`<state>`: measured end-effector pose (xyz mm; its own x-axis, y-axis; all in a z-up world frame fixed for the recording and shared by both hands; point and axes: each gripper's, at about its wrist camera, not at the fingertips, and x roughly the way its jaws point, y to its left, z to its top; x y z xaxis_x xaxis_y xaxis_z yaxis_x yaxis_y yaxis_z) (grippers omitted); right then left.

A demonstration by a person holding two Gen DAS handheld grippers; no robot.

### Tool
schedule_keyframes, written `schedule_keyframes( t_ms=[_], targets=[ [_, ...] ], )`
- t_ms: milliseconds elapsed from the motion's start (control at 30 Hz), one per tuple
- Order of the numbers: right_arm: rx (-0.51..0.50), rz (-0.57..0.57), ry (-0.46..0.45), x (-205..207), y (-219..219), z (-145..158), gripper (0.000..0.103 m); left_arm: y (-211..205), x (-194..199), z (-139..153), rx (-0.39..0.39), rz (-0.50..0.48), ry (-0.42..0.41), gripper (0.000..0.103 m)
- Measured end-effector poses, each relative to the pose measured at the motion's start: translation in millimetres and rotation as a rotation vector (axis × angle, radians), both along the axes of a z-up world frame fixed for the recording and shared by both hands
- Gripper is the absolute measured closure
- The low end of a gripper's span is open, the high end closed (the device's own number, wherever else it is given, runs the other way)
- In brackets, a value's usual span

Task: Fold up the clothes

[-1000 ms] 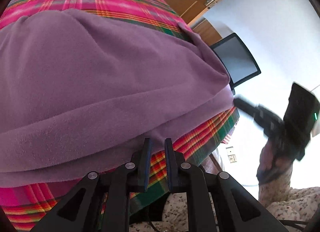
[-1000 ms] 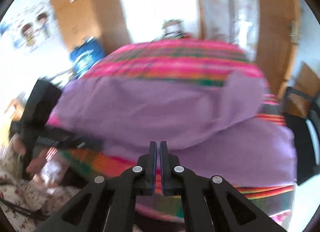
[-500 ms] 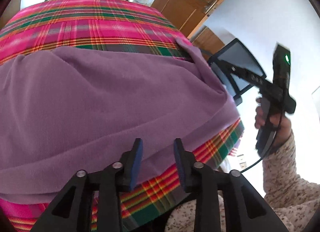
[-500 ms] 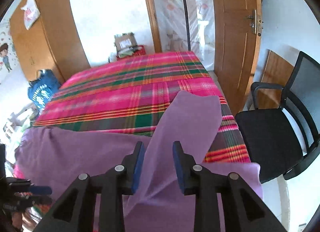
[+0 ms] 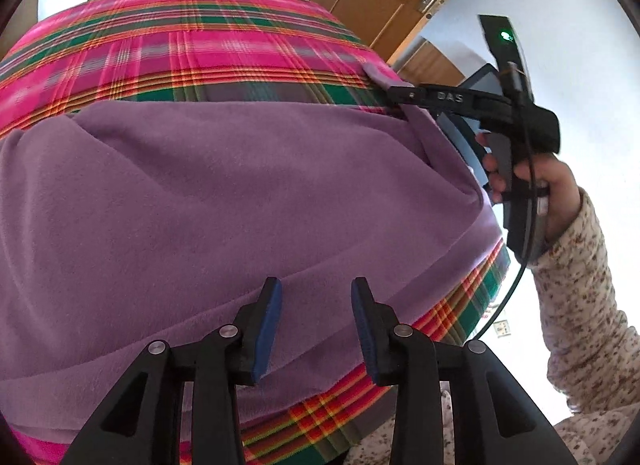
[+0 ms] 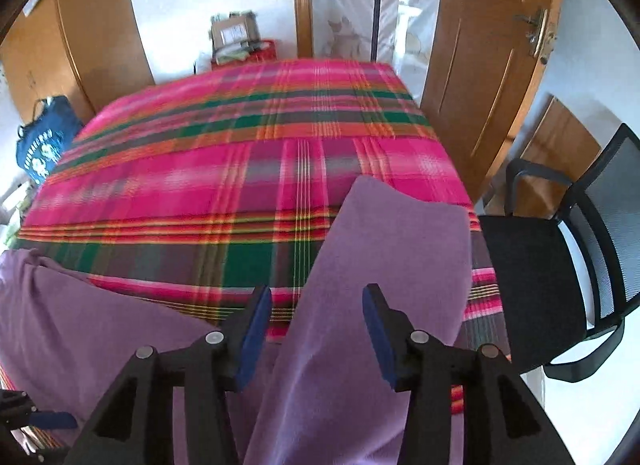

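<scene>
Purple fleece garment (image 5: 224, 201), soft and matte, spread across plaid-covered bed (image 6: 224, 169), one sleeve (image 6: 392, 249) extended; left gripper (image 5: 316, 325) and right gripper (image 6: 318, 329) opening, pads clear of fabric.

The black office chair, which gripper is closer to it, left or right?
Right. The right gripper hovers over the purple garment at the bed's edge beside the office chair; the left gripper is farther along, jaws opening.
</scene>
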<state>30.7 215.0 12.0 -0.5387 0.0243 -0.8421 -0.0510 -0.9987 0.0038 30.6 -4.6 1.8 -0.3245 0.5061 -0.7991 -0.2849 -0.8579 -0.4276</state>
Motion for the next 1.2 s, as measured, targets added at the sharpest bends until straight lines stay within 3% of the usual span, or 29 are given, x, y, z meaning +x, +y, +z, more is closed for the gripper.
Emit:
schedule_keyframes(
  t_ms=[100, 333, 800, 1200],
  targets=[
    [0.008, 0.0, -0.034, -7.4, -1.9, -8.5, 0.058, -0.5, -1.9, -1.6, 0.003, 0.003, -0.008, 0.065],
    [0.055, -0.005, -0.033, -6.2, 5.0, -8.3, 0.1, 2.6, -2.2, -1.1, -0.004, -0.003, -0.006, 0.065],
    [-0.102, -0.134, 0.224, 81.6, 69.7, 54.8, 0.1, 19.5, 7.3, 2.5, 0.006, -0.037, 0.009, 0.065],
    [-0.226, -0.266, 0.333, 149.5, 117.9, 49.7, 0.1, 33.0, 9.8, -0.8, 0.011, -0.057, -0.016, 0.065]
  ],
)
